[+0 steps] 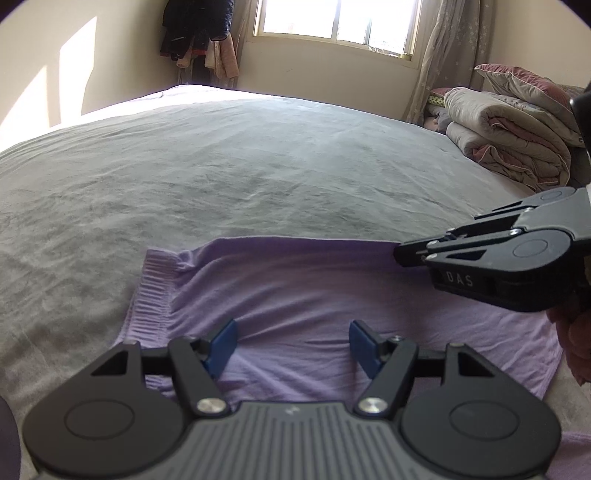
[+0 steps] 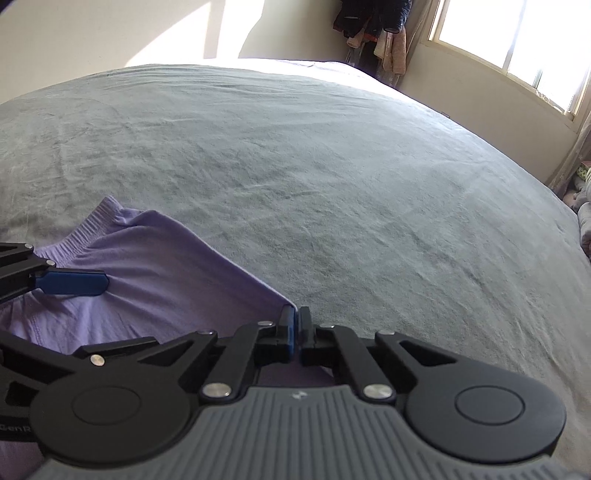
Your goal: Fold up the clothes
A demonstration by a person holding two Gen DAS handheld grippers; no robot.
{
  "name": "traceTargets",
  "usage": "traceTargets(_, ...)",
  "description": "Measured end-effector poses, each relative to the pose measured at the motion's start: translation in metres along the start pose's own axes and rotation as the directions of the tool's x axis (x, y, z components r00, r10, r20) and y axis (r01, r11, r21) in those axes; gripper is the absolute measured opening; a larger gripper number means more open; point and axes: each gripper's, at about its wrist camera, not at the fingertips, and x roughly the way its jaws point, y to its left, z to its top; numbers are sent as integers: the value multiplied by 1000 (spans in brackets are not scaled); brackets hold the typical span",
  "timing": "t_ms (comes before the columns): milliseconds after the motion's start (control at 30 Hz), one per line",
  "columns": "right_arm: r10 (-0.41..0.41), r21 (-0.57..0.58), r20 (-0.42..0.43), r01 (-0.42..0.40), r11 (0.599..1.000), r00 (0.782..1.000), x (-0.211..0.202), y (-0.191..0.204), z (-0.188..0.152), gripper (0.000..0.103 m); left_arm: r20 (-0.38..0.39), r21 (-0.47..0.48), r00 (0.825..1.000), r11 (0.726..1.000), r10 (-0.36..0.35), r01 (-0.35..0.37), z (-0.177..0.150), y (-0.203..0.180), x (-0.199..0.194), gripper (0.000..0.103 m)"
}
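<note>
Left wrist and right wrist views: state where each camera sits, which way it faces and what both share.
Left wrist: sits on the left gripper, faces down across the purple garment and grey bed toward the window; its own jaws stand open, and the right gripper enters from the right.
Right wrist: sits on the right gripper, jaws shut on the purple garment's edge, facing the bed's far corner; a left gripper finger shows at left.
Shared: garment, bed, window, hanging clothes.
</note>
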Motion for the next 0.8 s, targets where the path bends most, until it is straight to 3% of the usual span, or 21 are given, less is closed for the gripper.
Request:
traceTargets(433,34,10,128,-35,999,991,-110,23,-15,0,-22,-83,1000,997,1,-2,-9,22,-22,71)
traceTargets(667,89,14,138,-92,996,986,-148,48,-42,0,12,-194,994,975,-106,107,-24,52,-46,72)
traceTargets(800,103,38,102,-107,994,989,-146,56,-54,2,39,-192,991,973,-125,130,-35,56,-59,72)
